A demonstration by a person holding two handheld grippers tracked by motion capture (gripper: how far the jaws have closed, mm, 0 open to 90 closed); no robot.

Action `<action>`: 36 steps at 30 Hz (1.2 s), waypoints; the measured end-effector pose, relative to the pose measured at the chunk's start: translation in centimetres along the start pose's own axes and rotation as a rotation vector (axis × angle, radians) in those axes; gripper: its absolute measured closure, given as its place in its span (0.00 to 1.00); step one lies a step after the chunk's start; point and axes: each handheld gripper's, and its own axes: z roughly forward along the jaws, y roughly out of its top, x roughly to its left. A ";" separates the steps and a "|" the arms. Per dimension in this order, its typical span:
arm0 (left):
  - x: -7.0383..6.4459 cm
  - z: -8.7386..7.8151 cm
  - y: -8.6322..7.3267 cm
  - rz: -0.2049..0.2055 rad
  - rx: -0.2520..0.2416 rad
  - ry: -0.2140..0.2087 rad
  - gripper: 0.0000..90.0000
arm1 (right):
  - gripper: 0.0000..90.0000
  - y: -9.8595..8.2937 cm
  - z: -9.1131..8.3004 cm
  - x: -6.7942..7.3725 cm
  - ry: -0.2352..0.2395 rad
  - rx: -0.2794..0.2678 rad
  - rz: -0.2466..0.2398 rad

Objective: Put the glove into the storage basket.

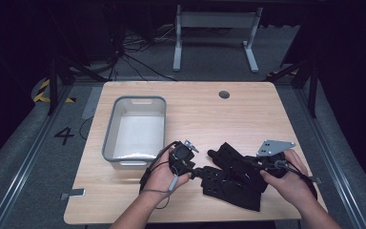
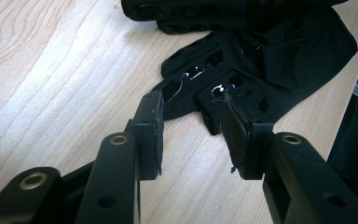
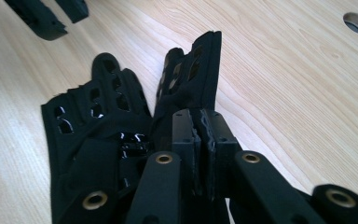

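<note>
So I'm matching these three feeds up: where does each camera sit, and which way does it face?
High view: above the person's side, looking forward and down on the table; forearms, left gripper, right gripper show.
Left gripper view: rides the left gripper, over parted jaws toward the black gloves.
Right gripper view: rides the right gripper, jaws pinching a glove edge.
All share the gloves.

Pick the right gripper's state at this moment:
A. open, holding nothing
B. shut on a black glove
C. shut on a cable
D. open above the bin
B: the right gripper has its jaws closed together on a raised fold of the black glove.
</note>
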 end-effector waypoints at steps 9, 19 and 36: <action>0.1 -0.3 0.0 -0.003 -0.010 0.001 0.67 | 0.97 0.0 -0.2 2.3 0.096 0.014 -0.026; 0.4 -1.3 -0.1 -0.018 -0.045 0.006 0.67 | 0.94 -0.6 0.2 5.3 0.263 0.103 -0.045; 0.3 -1.3 0.0 -0.011 -0.038 -0.003 0.66 | 0.86 -1.9 -0.5 1.3 0.166 -0.016 0.113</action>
